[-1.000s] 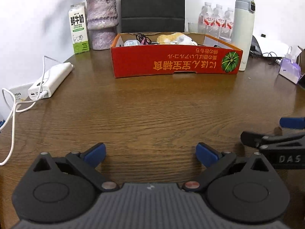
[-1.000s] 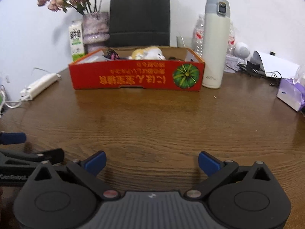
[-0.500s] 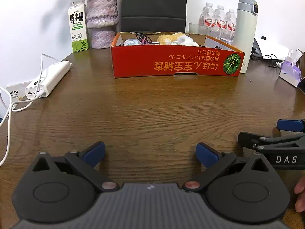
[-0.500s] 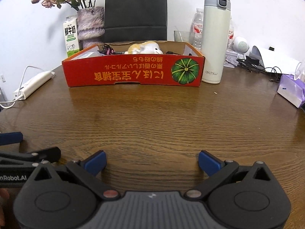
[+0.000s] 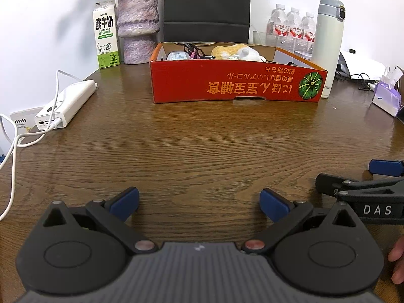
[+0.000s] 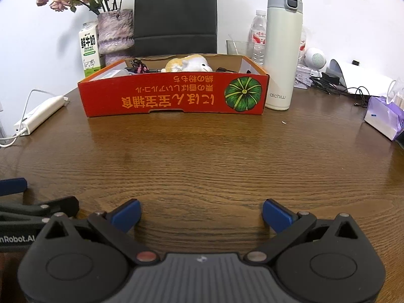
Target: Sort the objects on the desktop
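Note:
A red cardboard box (image 5: 234,83) stands at the far middle of the brown table; it also shows in the right wrist view (image 6: 174,98). In it lie a yellow-white plush toy (image 5: 237,51), a small white device (image 5: 178,56) and a tangle of dark cables (image 5: 193,49). My left gripper (image 5: 199,203) is open and empty, low over the near table. My right gripper (image 6: 200,213) is open and empty beside it. Each gripper shows at the edge of the other's view.
A white power bank (image 5: 67,103) with a cable lies at the left. A milk carton (image 5: 106,34), a purple vase (image 5: 137,25), a white thermos (image 6: 282,50), water bottles (image 5: 293,27) and a purple tissue pack (image 6: 383,117) stand around the box.
Both grippers have drawn back and lifted slightly, so the box sits a bit higher and farther in both views. Both stay open and empty.

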